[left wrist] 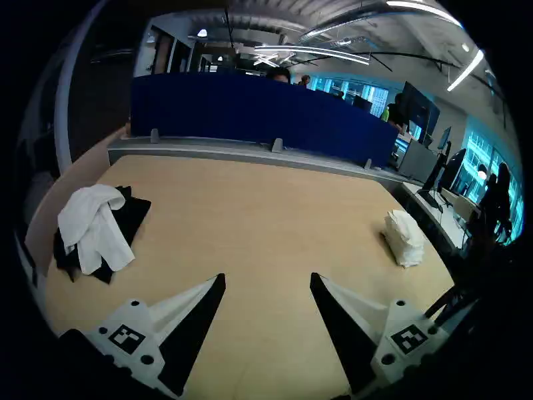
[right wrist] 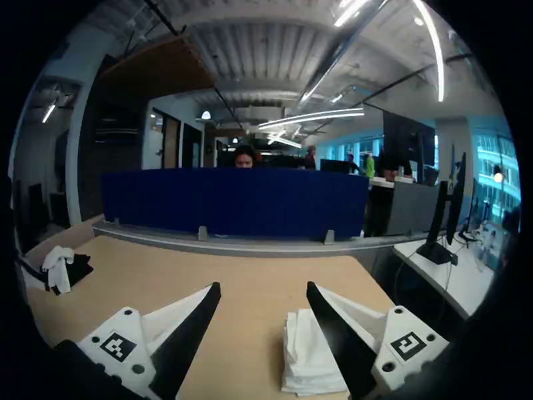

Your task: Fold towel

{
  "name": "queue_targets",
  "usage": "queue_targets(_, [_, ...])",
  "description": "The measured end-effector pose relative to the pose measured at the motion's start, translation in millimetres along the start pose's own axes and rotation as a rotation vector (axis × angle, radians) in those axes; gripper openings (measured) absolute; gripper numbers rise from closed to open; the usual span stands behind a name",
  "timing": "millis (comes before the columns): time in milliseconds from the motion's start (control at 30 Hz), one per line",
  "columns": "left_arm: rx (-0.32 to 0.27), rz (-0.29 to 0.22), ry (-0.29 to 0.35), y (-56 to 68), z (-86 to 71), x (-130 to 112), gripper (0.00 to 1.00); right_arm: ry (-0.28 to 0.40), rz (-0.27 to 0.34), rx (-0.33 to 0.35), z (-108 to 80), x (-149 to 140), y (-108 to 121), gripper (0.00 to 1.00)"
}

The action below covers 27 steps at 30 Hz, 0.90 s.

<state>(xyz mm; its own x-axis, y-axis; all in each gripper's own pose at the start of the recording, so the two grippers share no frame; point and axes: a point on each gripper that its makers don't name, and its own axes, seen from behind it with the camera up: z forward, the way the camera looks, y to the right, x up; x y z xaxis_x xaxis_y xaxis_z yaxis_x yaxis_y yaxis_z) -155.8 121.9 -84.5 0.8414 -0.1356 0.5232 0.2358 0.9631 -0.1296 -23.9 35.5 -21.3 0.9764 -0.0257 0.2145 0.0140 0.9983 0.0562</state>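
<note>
Two white bundles lie on the pale wooden tabletop (left wrist: 266, 213), well apart from each other. At the left side, a crumpled white towel (left wrist: 93, 227) is draped over a black cloth (left wrist: 133, 213), unfolded and loosely heaped. At the right side, near that edge, sits a folded white towel stack (left wrist: 404, 238), squared up and compact.

The left gripper (left wrist: 266, 276) is over the bare middle of the near tabletop; its fingers (left wrist: 196, 313) are spread wide apart with nothing between them, and both bundles lie off to either side of it.

In the right gripper view, the right gripper (right wrist: 263, 285) also has its fingers (right wrist: 193, 327) spread apart and holds nothing. The folded white towel stack (right wrist: 303, 357) lies just beneath and beside its right-hand finger, which hides part of it; I cannot tell whether they touch. The crumpled white towel (right wrist: 58, 263) on its black cloth (right wrist: 80, 270) shows far off at the left.

A blue partition (left wrist: 253, 113) runs along the far edge of the tabletop, and a person's head (right wrist: 244, 157) shows above it.
</note>
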Motion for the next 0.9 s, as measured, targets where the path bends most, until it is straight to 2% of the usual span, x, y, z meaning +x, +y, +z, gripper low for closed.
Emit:
queue_targets(100, [0.005, 0.002, 0.038, -0.9, 2.3, 8, 0.94, -0.001, -0.016, 0.03, -7.9, 2, -23, 1.0])
queue_targets(267, [0.026, 0.015, 0.125, -4.7, 4.5, 29, 0.94, 0.001, -0.032, 0.051, -16.8, 3, -49, 1.0])
queue_targets(467, [0.063, 0.055, 0.265, -11.6, 7.6, 64, 0.94, -0.012, -0.002, 0.078, -22.9, 5, -75, 1.0])
queue_targets(667, [0.112, 0.083, 0.373, -21.6, 8.2, 91, 0.94, -0.023, 0.027, 0.106, -24.5, 12, -96, 1.0])
queue_targets(900, [0.135, 0.086, 0.444, -22.4, 7.4, 99, 0.94, -0.045, 0.058, 0.124, -21.8, 21, -112, 1.0])
